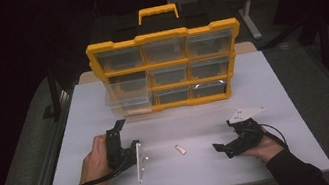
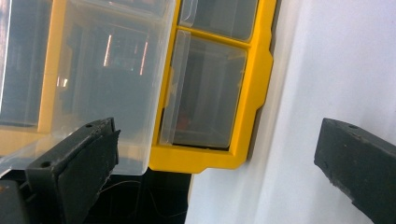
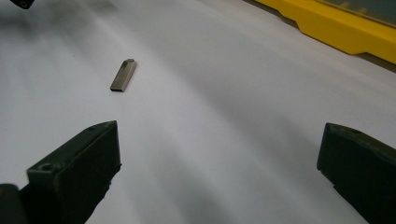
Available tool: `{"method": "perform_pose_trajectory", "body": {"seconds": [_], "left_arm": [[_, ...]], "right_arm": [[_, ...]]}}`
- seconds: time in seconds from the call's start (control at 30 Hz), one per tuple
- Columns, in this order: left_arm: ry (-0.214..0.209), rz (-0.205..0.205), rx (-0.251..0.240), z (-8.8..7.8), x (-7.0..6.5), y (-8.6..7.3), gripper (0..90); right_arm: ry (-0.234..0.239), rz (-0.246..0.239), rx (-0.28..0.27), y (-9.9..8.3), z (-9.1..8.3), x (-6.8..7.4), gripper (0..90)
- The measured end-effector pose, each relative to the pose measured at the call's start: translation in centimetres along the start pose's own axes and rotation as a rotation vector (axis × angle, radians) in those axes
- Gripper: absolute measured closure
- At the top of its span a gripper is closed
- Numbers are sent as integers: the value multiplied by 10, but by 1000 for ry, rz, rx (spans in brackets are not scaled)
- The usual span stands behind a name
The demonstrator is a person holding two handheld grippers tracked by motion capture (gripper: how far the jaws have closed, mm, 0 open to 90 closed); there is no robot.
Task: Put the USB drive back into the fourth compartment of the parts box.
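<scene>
The small metal stick (image 1: 180, 149) lies flat on the white table (image 1: 266, 106), near the front edge and about midway between my two grippers, touching neither. My right gripper (image 1: 222, 147) hangs just above the surface beside it, jaws spread wide with nothing in them. My left gripper (image 1: 117, 129), jaws also wide apart and empty, faces the yellow organizer (image 1: 161, 35) standing at the back edge. Its lower-left clear drawer (image 1: 127, 100) is pulled out; I can't tell what it holds.
</scene>
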State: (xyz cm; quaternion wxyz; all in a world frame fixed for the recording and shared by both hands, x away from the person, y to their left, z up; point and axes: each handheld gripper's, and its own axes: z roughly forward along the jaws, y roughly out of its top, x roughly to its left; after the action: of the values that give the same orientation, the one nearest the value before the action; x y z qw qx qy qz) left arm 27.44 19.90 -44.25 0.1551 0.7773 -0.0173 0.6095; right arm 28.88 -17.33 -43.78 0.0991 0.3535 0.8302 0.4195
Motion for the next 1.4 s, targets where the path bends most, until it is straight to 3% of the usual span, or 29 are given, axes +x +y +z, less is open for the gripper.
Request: {"method": "perform_pose_trajectory", "body": {"seconds": [0.37,1.4], "left_arm": [[-31,-67,0,1,3,-2,0],[-150,-307,-7,4,12,-11,0]], "right_arm": [[0,2,-2,0,0,0,0],[-1,5,-1,0,0,0,0]]}}
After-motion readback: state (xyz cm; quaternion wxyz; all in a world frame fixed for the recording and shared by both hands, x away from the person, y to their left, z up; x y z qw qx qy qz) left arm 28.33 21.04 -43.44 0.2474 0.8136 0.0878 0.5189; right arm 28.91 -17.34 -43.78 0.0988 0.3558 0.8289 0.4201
